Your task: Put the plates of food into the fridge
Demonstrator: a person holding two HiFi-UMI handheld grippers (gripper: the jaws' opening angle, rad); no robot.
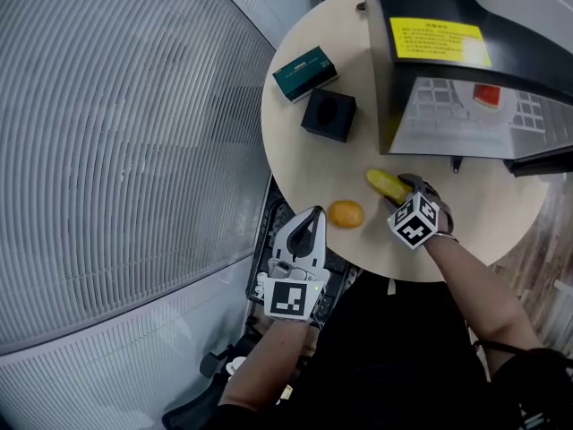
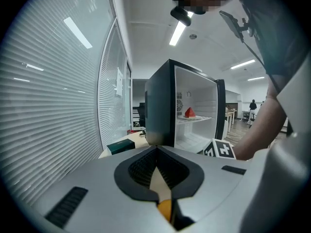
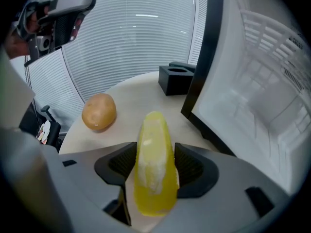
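The right gripper (image 3: 154,152) was clamped on the yellow food piece (image 1: 383,183), which lay on the round table (image 1: 313,164) just before the open fridge (image 1: 430,52). It looked light and firm, but glossy and tapered, so likely to slip. The thick middle, where the pads sat, seemed the best hold. It was bright yellow with a pale patch on top. The left gripper (image 1: 309,220) hung closed and empty.

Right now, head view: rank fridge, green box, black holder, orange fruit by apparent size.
1. fridge, largest by far
2. green box and black holder, about alike; can't separate
3. orange fruit, smallest
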